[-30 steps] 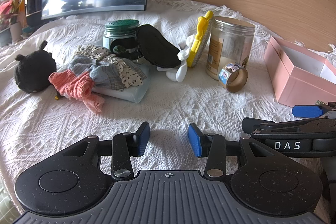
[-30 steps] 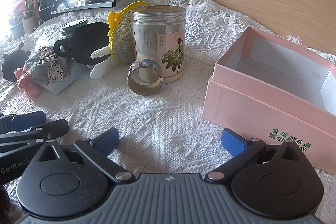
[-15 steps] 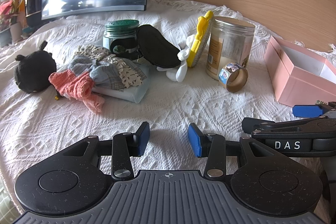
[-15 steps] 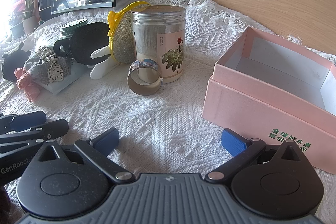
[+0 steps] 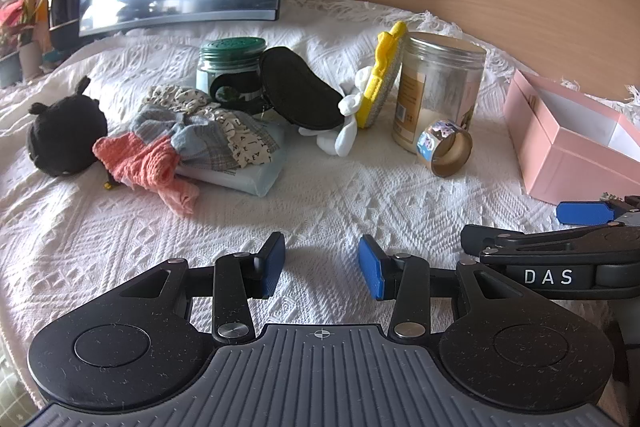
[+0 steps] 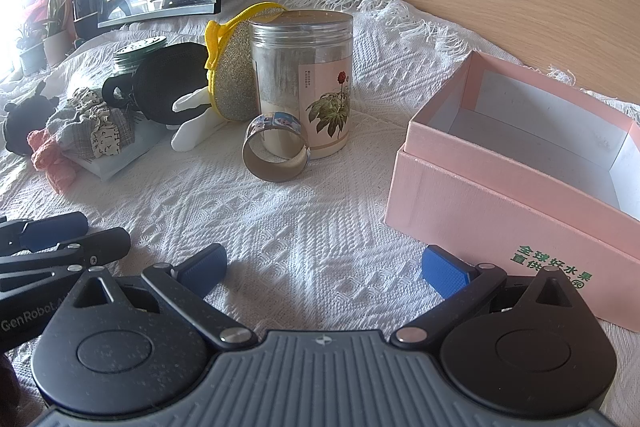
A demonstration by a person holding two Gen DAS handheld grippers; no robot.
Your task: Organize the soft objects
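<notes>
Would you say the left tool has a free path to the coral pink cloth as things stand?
Probably yes: the left tool is open, only bare bedspread lies before the coral pink cloth, whose near end hangs free.

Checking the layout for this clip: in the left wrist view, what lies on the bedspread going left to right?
Black plush → coral cloth → green-lidded jar → black eye mask → yellow sponge → clear canister → pink box.
</notes>
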